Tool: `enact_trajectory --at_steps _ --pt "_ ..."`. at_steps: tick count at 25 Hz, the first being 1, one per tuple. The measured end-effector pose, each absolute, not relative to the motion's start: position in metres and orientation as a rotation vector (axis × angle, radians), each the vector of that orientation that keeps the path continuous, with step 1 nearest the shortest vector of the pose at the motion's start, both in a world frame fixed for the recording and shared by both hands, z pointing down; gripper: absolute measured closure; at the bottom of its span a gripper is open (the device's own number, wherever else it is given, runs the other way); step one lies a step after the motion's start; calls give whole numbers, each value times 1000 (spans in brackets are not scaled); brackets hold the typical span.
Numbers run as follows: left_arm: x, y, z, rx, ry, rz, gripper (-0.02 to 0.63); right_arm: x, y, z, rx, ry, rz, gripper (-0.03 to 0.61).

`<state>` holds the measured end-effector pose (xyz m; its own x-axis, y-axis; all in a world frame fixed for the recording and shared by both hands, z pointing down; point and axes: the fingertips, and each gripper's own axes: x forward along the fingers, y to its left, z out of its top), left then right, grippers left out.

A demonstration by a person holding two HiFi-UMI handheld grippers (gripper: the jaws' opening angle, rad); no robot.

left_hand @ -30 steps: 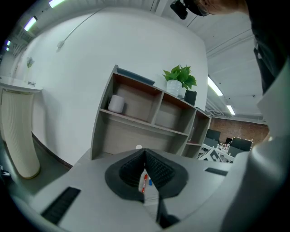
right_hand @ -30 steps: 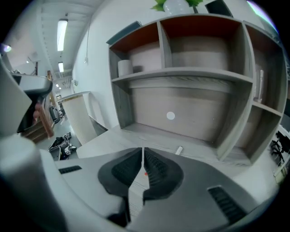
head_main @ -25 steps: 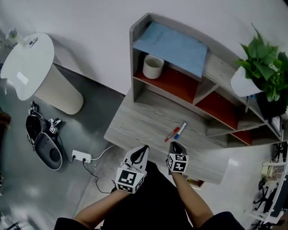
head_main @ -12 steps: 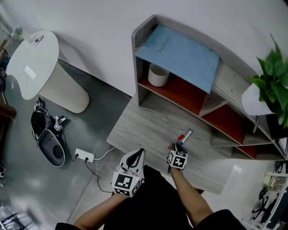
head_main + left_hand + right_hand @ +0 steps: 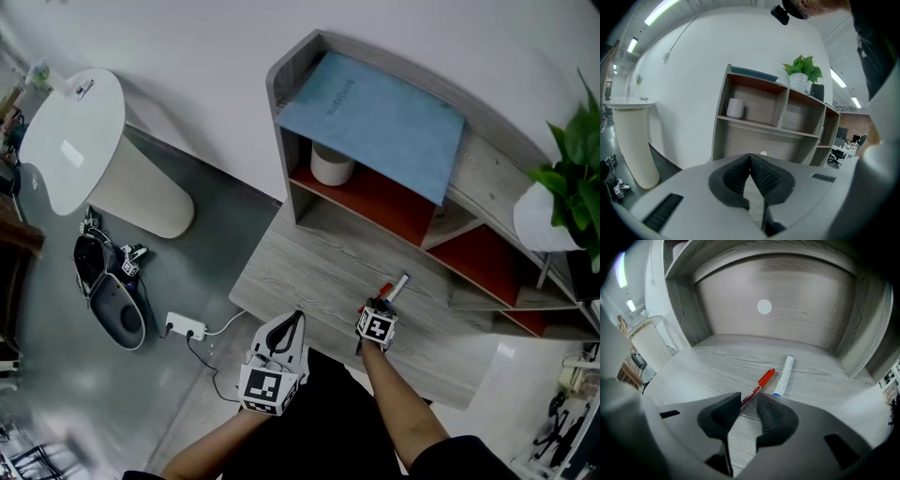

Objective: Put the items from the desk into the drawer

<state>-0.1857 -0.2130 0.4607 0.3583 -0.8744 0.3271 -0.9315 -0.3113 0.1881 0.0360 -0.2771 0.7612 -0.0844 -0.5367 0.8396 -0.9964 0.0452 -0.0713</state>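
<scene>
The right tool [image 5: 749, 401] is low over the table [image 5: 693, 376] with its jaws a little apart. The near end of the red pen [image 5: 761, 383] lies in the gap between them, not pinched. The pen runs off toward 1 o'clock, and a white marker with a blue end [image 5: 783, 376] lies just beside it at 3 o'clock. The left tool [image 5: 750, 157], jaws closed together on nothing, is near the table's front edge, at 8 o'clock from the right one. A shelf unit [image 5: 291, 202] stands at 12 o'clock.

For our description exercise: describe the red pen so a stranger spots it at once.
On the grey desk, before the shelf unit, two pens lie side by side. The red pen is thinner, left of the white marker, its near end at the right gripper's open jaws.
</scene>
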Motion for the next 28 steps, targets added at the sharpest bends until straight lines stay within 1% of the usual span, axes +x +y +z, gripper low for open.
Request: enact_trajectory --at_steps 8,15,20,22,28 --pt "-183 -208 468 2271 -1557 252 601 27 -284 771 1535 -1674 985 474" --pt "-191 -205 471 2241 -1578 255 600 27 -284 772 1508 -1699 913 477" --pt "-190 -202 470 2215 -1568 217 600 25 -285 773 1461 -1734 874 495" --pt "-186 -201 467 2228 -1553 204 600 23 -285 774 1398 -1761 816 523" --pt "-178 -194 462 2271 -1532 204 601 26 -277 766 1345 -1797 760 526"
